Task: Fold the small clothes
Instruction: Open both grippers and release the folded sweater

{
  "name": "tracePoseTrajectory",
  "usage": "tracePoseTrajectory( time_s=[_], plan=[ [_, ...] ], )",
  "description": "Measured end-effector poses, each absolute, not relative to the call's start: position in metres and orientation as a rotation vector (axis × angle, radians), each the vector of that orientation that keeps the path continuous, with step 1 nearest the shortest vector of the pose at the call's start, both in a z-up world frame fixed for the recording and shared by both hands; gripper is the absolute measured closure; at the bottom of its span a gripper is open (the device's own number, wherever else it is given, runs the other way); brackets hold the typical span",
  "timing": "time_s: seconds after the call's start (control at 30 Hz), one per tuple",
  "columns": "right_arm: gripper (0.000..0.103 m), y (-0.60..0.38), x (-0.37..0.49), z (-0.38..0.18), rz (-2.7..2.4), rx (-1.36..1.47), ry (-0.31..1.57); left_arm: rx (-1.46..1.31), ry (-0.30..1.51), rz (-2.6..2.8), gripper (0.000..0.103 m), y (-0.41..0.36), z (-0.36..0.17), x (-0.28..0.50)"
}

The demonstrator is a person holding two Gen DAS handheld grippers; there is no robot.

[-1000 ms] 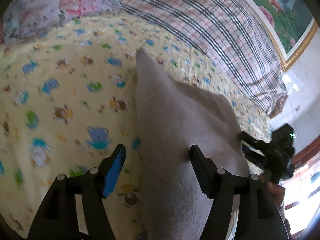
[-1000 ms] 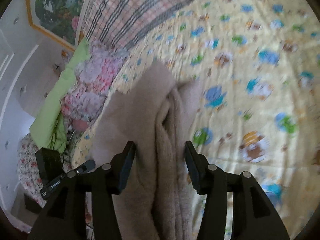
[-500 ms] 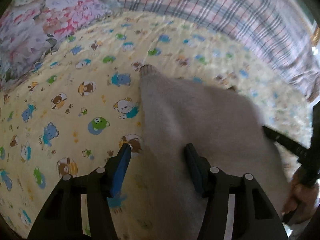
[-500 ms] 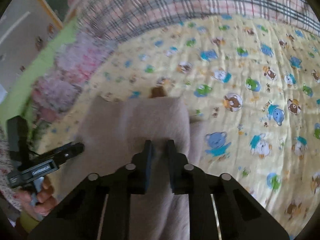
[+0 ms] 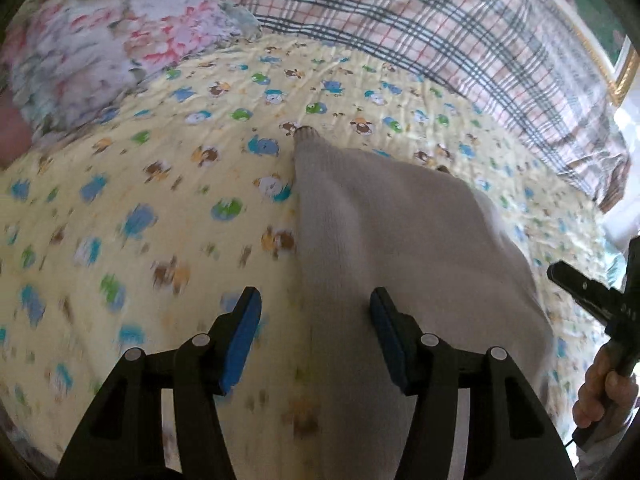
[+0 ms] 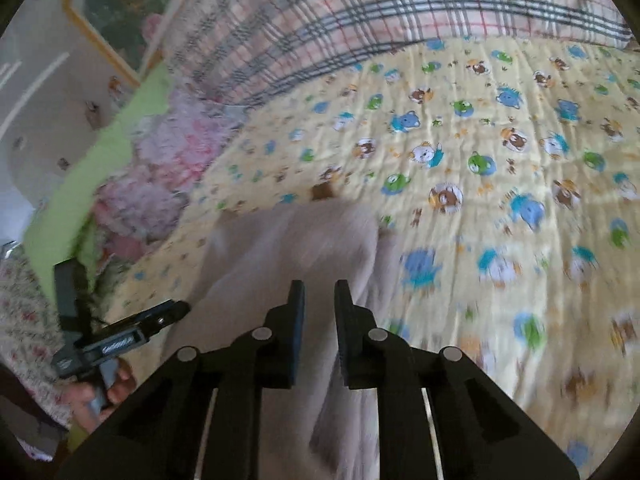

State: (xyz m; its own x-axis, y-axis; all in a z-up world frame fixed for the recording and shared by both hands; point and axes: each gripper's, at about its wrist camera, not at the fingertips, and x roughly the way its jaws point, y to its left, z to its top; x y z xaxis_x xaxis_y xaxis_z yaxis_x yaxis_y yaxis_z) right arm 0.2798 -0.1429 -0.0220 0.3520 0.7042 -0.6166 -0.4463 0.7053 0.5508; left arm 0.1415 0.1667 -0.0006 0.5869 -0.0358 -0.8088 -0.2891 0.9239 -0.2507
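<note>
Across the lower centre of both wrist views lies a beige knitted garment (image 5: 384, 240) on the yellow cartoon-print sheet (image 5: 132, 184), its ribbed cuff pointing toward the plaid blanket (image 5: 440, 28) at the top of the frame.

The left gripper (image 5: 316, 316) stands with its jaws apart, the garment's left edge running up between the blue pads (image 5: 240, 340) with no pad seen pressing on it. The right gripper (image 6: 319, 300) has narrow jaws that have just been closing and then easing apart a little; cloth lies in the slit between them, but whether the pads bite it cannot be told through the blur.

Judgement: the step in hand appears to be taking up the near edge for a fold toward the cuff. To do it well, both grippers should pinch the same layer, lift evenly, and keep the edge taut so the knit does not bunch. An uneven lift risks a skewed crease.
</note>
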Motion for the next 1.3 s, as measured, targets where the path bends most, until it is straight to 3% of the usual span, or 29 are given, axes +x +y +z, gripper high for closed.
tracePoseTrajectory(
  time_s=[0.1, 0.13, 0.5, 0.53, 0.57, 0.6, 0.63, 0.83, 1.1, 1.23, 1.3],
  plan=[
    [0.061, -0.163, 0.244, -0.017, 0.765, 0.324, 0.932, -0.411, 0.931, 0.136, 0.045, 0.162, 0.000, 0.111],
    [0.059, -0.169, 0.233, -0.017, 0.763, 0.332, 0.928, -0.416, 0.933, 0.134, 0.045, 0.160, -0.001, 0.103],
    [0.061, -0.175, 0.172, -0.057, 0.758, 0.317, 0.995, -0.435, 0.951, 0.120, 0.045, 0.147, -0.020, 0.056],
    [0.077, -0.172, 0.169, -0.060, 0.753, 0.297, 1.004, -0.429, 0.953, 0.119, 0.045, 0.146, -0.020, 0.055],
    [0.085, -0.170, 0.167, -0.064, 0.743, 0.272, 1.006, -0.425, 0.956, 0.117, 0.045, 0.146, -0.020, 0.056],
    [0.093, -0.170, 0.167, -0.065, 0.741, 0.265, 1.011, -0.417, 0.961, 0.115, 0.045, 0.143, -0.018, 0.055],
    [0.094, -0.171, 0.168, -0.064, 0.742, 0.272, 1.013, -0.410, 0.961, 0.112, 0.045, 0.142, -0.017, 0.055],
    [0.095, -0.180, 0.169, -0.036, 0.729, 0.204, 0.936, -0.330, 0.992, 0.055, 0.043, 0.124, -0.026, 0.055],
    [0.093, -0.176, 0.173, -0.078, 0.666, 0.156, 0.977, -0.294, 0.981, 0.071, 0.033, 0.126, -0.046, 0.052],
    [0.082, -0.181, 0.170, -0.071, 0.665, 0.181, 0.971, -0.339, 0.974, 0.076, 0.033, 0.133, -0.040, 0.047],
    [0.081, -0.185, 0.164, -0.066, 0.657, 0.191, 0.959, -0.352, 0.965, 0.087, 0.033, 0.136, -0.038, 0.043]
  ],
)
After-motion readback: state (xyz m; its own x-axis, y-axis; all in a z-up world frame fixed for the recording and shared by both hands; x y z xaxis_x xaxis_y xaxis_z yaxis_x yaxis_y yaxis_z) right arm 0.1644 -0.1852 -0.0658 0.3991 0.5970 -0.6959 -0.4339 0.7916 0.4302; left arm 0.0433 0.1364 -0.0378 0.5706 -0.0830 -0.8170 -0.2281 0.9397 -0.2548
